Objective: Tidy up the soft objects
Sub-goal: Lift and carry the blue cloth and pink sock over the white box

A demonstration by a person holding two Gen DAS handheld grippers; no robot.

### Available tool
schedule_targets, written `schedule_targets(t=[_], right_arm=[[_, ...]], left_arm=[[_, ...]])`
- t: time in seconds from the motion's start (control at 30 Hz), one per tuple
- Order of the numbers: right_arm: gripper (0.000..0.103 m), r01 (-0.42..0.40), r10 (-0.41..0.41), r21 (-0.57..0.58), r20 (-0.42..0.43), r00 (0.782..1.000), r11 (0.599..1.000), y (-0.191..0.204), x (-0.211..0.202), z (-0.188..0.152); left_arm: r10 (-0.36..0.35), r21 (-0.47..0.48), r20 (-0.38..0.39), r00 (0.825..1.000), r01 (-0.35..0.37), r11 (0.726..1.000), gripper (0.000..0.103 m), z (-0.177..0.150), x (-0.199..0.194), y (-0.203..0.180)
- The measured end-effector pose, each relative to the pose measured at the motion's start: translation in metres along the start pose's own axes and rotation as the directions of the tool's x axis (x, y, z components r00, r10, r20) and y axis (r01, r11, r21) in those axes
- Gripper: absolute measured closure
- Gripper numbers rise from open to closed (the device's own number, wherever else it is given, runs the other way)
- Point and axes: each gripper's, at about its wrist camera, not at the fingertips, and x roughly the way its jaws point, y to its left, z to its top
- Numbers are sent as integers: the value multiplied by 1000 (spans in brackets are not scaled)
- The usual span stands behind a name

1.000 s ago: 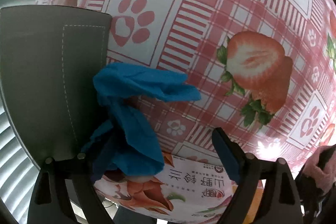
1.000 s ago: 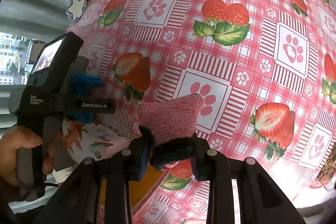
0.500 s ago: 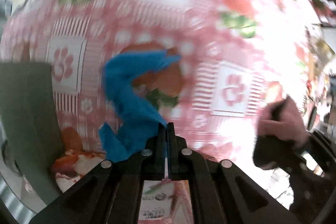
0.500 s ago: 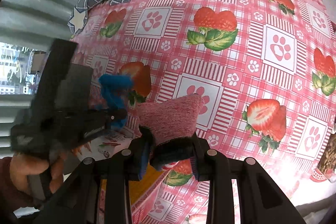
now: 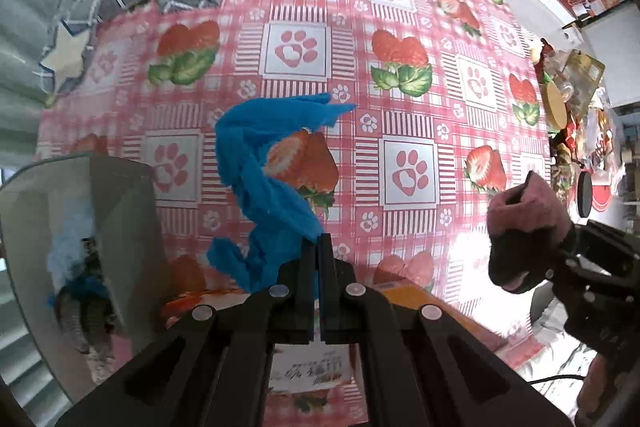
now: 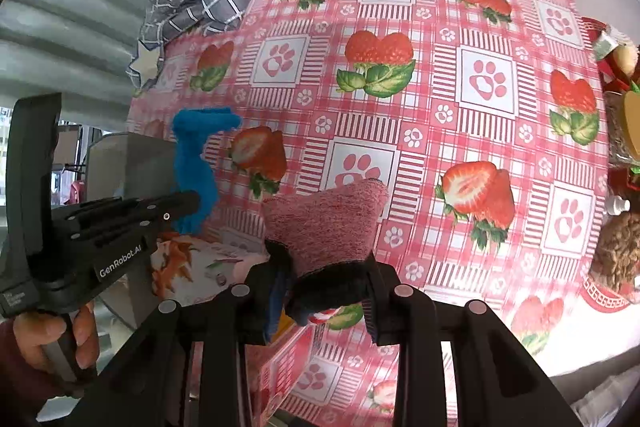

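From the left wrist, the left hand-held gripper (image 5: 319, 255) is pinching the blue cloth (image 5: 264, 183), its jaws closed on the lower end while the long axis is rising straight ahead over the strawberry-print counter (image 5: 408, 155); the grey fabric bin (image 5: 80, 247) is sitting just to its left at the near-left edge. From the right wrist, the right hand-held gripper (image 6: 320, 291) is clamping the pink sock (image 6: 326, 223), which is pointing forward, farther from the bin (image 6: 132, 163) than the left hand-held gripper (image 6: 188, 205).
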Motion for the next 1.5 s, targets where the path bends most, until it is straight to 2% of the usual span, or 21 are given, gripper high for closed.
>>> schedule_targets(t=[0.4,0.6,0.93,1.5], right_arm=[[69,29,-28,-19,63,998,999,50,-37,-26],[69,40,-35,-58,86,996,998,90,-48,-41],[69,42,-29,-146,89,996,988,161,-44,-57],[69,34,-21,-287,47,999,957,259,-17,-67]], left_arm=[[-12,35,106,994,8,999,102,-44,-61,24],[-11,27,156,988,7,1000,102,-64,-88,48],[-2,-44,202,979,11,999,102,-99,-115,109],[42,-188,222,974,1,982,102,-154,-126,195]])
